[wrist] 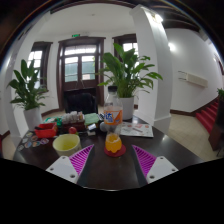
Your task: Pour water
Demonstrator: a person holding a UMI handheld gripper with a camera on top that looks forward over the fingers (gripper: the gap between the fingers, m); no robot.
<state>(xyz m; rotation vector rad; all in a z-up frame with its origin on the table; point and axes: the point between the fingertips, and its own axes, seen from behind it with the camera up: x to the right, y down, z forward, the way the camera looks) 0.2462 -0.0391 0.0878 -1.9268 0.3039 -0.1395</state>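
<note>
orange-filled glass (114,143), between open jaws

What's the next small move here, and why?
Probably ease the gripper forward, then close. The jaws stand open, and the orange cup stands on the table just ahead between them, gaps at either side, nothing gripped yet. The yellow bowl sits off to the left.

A gripper (113,158) hovers over a dark worktop (110,172), jaws apart, an orange cup (114,144) just ahead between its pink pads. A yellow bowl (66,143) sits alongside (two leafy potted plants (124,72) stand behind).
</note>
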